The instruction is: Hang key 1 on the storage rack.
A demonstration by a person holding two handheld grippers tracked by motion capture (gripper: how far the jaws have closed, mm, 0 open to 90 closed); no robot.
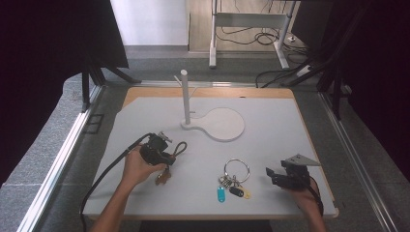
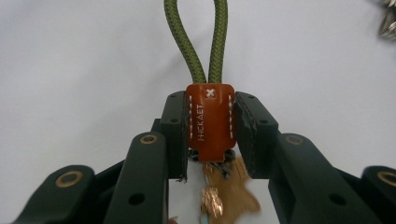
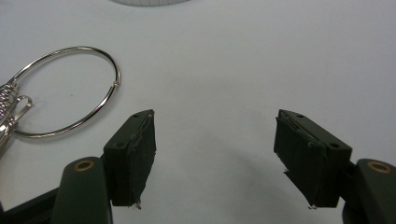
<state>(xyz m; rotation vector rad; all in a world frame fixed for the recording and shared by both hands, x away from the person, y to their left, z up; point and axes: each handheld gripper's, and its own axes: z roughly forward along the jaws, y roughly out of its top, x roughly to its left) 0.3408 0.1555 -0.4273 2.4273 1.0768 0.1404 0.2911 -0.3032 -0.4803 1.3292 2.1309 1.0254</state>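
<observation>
Left gripper [image 2: 211, 126] fingers pinch the tab [image 2: 210, 121] so the loop [image 2: 205, 42] points ahead, likely for the stand [image 1: 185, 96]. Right gripper [image 3: 215, 158] fingers spread, near the ring [image 3: 70, 91].

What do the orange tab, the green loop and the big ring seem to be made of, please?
The orange tab looks like smooth leather: white stitching runs along its edges and letters are stamped into it. The green loop seems to be braided cord, probably nylon, judging by its woven herringbone pattern. The big ring appears to be polished metal, thin and shiny, with a visible joint.
</observation>
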